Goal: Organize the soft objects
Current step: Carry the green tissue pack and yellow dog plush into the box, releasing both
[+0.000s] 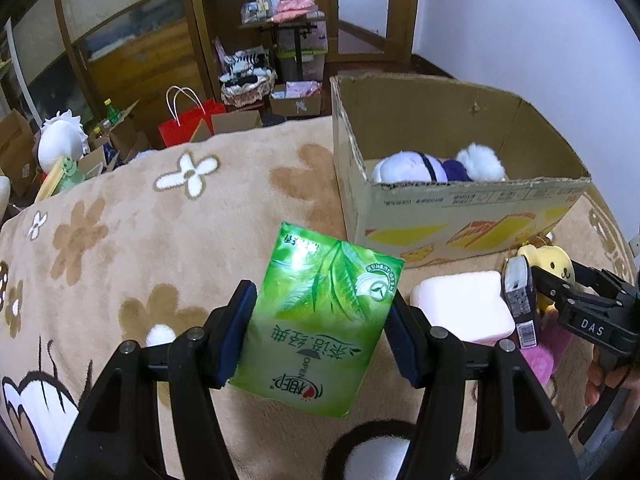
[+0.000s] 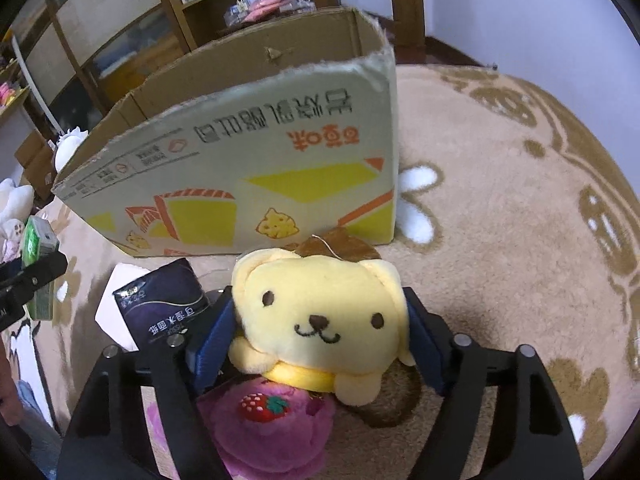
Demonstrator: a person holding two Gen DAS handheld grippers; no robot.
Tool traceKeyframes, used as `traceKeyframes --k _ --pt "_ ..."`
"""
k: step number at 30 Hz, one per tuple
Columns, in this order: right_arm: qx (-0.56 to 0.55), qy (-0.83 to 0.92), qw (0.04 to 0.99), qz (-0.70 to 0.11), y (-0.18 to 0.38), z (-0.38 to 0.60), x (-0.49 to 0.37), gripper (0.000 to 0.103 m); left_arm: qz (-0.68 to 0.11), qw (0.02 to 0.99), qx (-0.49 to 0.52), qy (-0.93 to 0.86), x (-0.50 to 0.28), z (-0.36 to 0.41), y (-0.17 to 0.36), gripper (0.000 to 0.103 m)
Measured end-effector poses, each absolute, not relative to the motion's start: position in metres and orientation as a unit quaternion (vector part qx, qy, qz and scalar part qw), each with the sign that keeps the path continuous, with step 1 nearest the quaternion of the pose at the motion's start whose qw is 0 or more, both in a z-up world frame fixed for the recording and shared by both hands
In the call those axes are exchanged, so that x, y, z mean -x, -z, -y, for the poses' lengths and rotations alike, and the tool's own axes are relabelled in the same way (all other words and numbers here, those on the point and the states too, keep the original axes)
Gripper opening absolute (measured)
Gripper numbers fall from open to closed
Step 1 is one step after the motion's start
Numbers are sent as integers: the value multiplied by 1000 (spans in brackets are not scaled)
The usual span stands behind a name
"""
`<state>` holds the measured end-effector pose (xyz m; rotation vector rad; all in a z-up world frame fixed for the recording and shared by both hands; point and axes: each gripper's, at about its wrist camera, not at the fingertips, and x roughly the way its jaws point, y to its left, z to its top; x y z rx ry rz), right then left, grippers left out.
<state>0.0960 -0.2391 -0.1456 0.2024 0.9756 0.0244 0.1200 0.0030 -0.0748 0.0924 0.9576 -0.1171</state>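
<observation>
Two grippers, and both have something soft pinched between their fingers right now. The left gripper (image 1: 322, 320) has its blue pads pressed on the two long sides of a green tissue pack (image 1: 316, 320), so the fingers are spread about the pack's width and clamped on it. That pack sits tilted, its top end leaning away from the fingers and a bit to the left, above the beige flower rug (image 1: 120, 220).

The right gripper (image 2: 320, 344) is closed on a yellow dog plush (image 2: 320, 312); the blue pads squeeze the head from both sides, face pointing back at the camera. Right under the fingers, touching the yellow plush from below, is a purple plush (image 2: 272, 432) with a strawberry on it. Just left of the right fingers there's a dark blue tissue pack (image 2: 168, 308) standing partly over a white soft block (image 2: 116, 312); can't tell if the pack actually touches the left pad.

Ahead of both grippers sits the cardboard box (image 1: 460, 208), open on top. From the left camera it's forward and to the right of the fingers, and inside it you can see a white and purple plush (image 1: 412, 166) next to a white fluffy one (image 1: 480, 162). From the right camera the box wall is just beyond the yellow plush, close but apart from it as far as I can see.
</observation>
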Motion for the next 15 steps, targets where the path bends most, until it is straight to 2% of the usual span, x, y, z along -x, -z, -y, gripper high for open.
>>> traceKeyframes --k 15 --pt "-121 -22 915 -385 87 249 -62 79 -370 927 -32 48 -107 -8 37 61"
